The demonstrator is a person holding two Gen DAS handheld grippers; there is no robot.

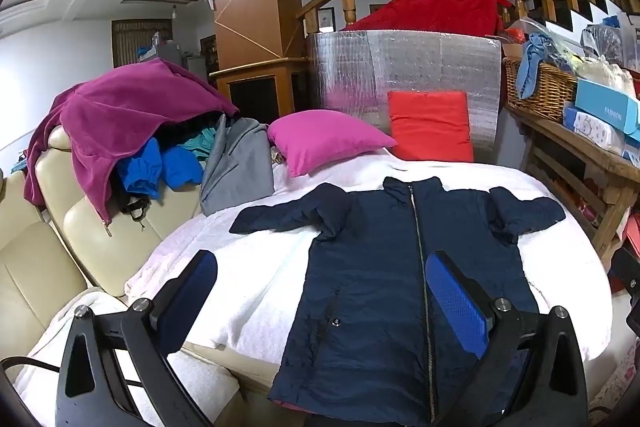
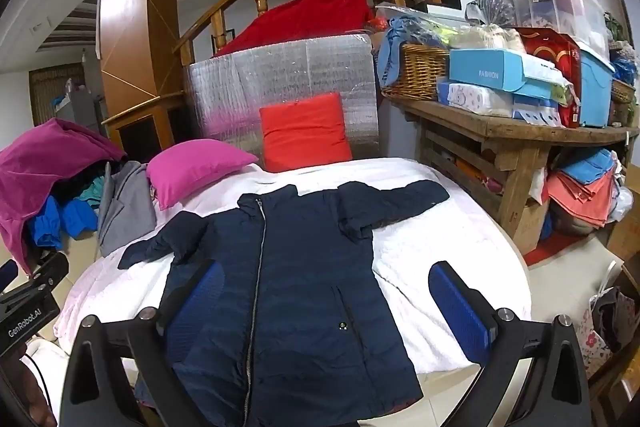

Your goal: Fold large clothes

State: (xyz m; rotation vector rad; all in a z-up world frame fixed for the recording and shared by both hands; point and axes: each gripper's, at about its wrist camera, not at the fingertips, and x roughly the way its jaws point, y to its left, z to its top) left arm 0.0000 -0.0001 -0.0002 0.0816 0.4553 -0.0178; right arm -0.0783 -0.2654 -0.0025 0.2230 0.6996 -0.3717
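On the white blanket (image 1: pixel 256 267) covering the work area, a navy zip-front jacket (image 1: pixel 384 287) lies face up, zipper closed, collar toward the far cushions and hem hanging slightly over the near edge. Both sleeves are spread outward from the shoulders, each somewhat rumpled near the armpit.

Left tool (image 1: pixel 322 301): fingers wide apart, holding nothing, poised above the jacket's lower left half. Right tool (image 2: pixel 326 307): likewise fully spread and empty, above the lower right half and the blanket beside it. Neither touches fabric.

Handling assessment: the jacket appears lightly padded or quilted, with a smooth shell. It should be soft and limp, moderately light, and likely slippery against the blue pads (image 1: pixel 456 301). Padding will resist sharp creases and may spring back open. The zipper line forms a stiffer spine down the middle, a natural reference for folding the sides inward.

Recommended hold points: a sleeve cuff or the outer shoulder seam for the first fold, pinching a full thickness of shell and lining together so the layers do not slide apart. The hem corners are the nearest alternative.

Surroundings: pink cushion (image 1: pixel 324 139) and red cushion (image 1: pixel 430 125) stand beyond the collar, clear of the jacket. A heap of other clothes (image 1: pixel 152 131) occupies the sofa at left, well apart.
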